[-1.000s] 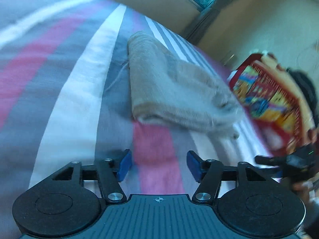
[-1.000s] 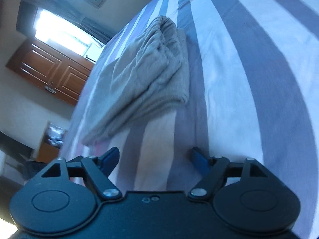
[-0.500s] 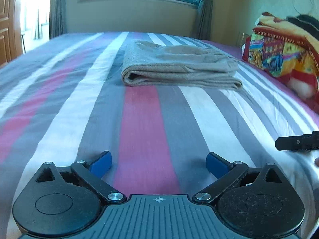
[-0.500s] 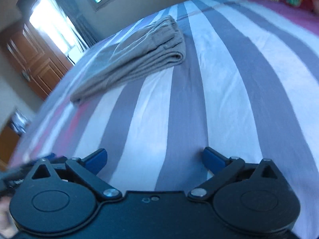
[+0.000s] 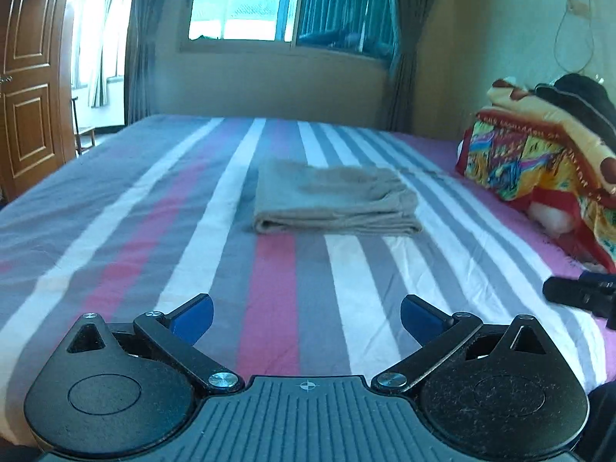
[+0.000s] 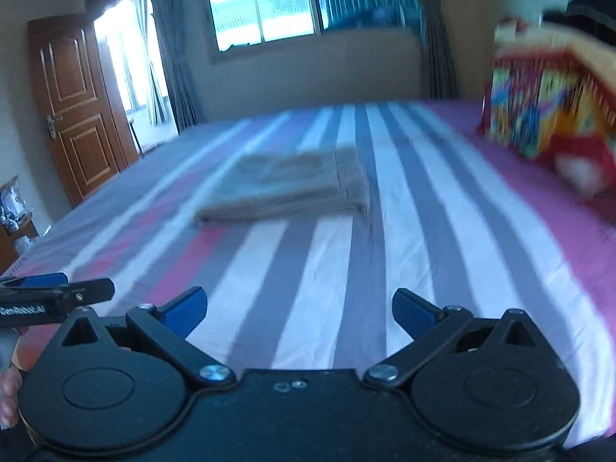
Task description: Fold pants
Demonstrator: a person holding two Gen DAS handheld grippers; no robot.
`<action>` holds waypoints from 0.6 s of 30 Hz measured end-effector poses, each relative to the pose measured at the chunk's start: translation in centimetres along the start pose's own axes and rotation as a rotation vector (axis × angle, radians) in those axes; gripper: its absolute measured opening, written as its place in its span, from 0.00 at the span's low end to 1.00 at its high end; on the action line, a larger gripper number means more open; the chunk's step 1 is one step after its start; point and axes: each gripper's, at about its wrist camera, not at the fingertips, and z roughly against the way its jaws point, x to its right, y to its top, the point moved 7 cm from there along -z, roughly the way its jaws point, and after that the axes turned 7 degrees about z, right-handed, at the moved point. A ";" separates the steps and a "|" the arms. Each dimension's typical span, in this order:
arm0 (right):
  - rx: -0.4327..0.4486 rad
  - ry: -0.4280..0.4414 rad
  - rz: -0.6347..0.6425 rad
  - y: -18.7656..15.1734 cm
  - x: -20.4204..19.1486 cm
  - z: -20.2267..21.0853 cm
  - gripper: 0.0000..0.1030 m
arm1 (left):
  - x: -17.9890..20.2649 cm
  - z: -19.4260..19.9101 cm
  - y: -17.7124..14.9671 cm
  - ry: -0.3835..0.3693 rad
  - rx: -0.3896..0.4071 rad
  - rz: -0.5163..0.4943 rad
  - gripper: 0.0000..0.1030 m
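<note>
Now, change: both grippers have drawn back from the pants, views levelled; fold looks finished.
Bed (image 5: 115, 238): striped sheet, pants (image 5: 335, 200) folded flat mid-bed.
Left gripper (image 5: 306, 313): jaws wide, empty, pants well ahead.
Right gripper (image 6: 298, 308): wide, empty, pants ahead-left.

A striped bed (image 5: 115, 231) fills the room. A colourful blanket (image 5: 539, 161) lies at its right edge; a window (image 5: 238, 0) and wooden door (image 5: 30, 77) stand behind.
</note>
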 end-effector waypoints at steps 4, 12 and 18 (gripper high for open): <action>0.078 -0.030 0.048 1.8 -0.9 3.6 1.00 | 1.1 3.0 0.6 0.007 0.039 -0.005 1.00; 0.152 -0.053 0.111 2.8 -2.9 4.7 1.00 | 2.4 5.7 1.9 -0.017 0.099 -0.021 1.00; 0.144 -0.048 0.119 2.6 -3.1 5.4 1.00 | 2.6 6.1 2.7 -0.022 0.123 -0.017 1.00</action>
